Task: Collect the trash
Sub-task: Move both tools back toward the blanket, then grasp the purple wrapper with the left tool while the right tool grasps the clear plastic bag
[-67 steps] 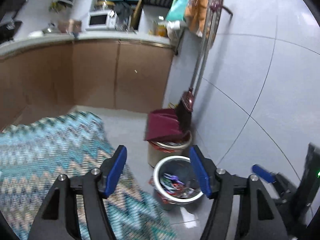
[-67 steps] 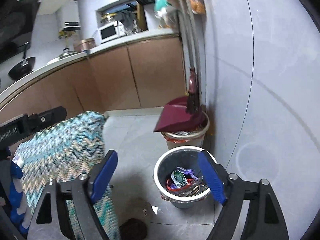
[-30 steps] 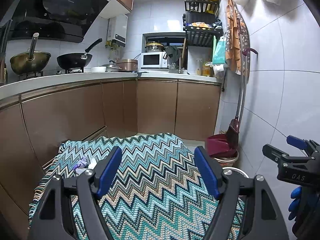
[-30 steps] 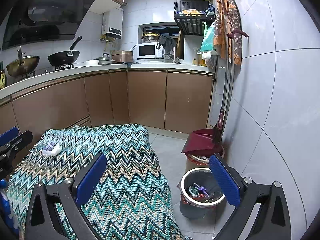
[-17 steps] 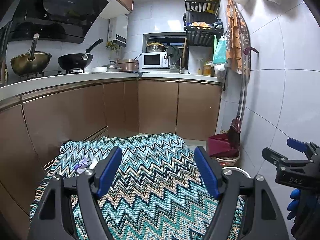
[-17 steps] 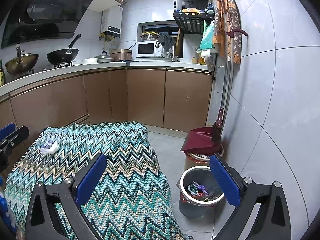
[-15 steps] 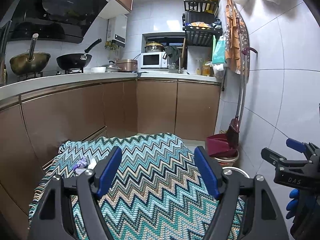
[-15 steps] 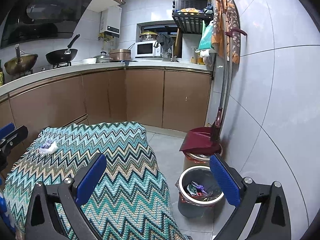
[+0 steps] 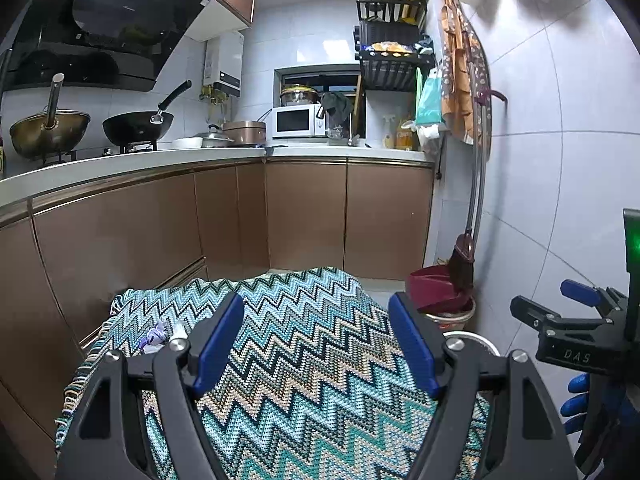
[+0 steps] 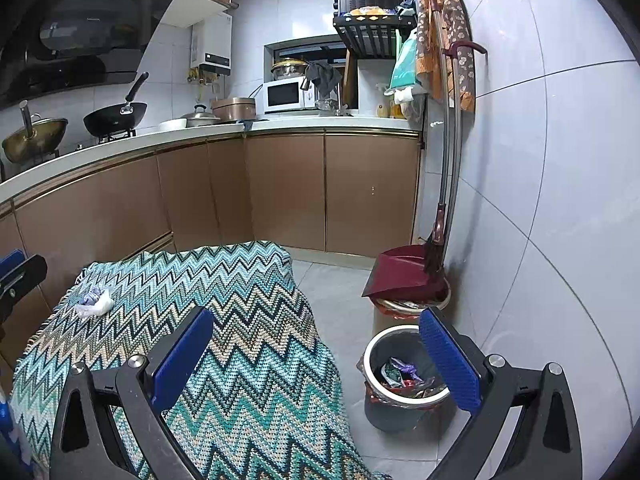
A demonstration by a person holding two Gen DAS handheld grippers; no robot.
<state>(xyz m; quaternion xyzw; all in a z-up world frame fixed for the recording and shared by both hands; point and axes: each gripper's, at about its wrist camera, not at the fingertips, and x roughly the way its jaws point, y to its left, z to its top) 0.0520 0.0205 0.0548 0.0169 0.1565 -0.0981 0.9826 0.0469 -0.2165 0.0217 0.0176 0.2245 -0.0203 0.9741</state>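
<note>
The right hand-held gripper [image 9: 576, 312] reads "DAS" (white on its black body).

**Rig appearance check**

I am looking at my left gripper [image 9: 316, 344]: black angular frame, ribbed blue pads [image 9: 412, 344], silver screws at the finger joints. My right gripper [image 10: 316, 364] is showing the same build. Seen from the left wrist view, its body is carrying white "DAS" lettering and a green light; a blue glove [image 9: 576, 400] is covering the hand.

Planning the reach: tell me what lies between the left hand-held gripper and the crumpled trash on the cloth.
Nothing but bare zigzag cloth; the right wrist view shows the trash alone near the far left corner. Left hand-held gripper is open.
</note>
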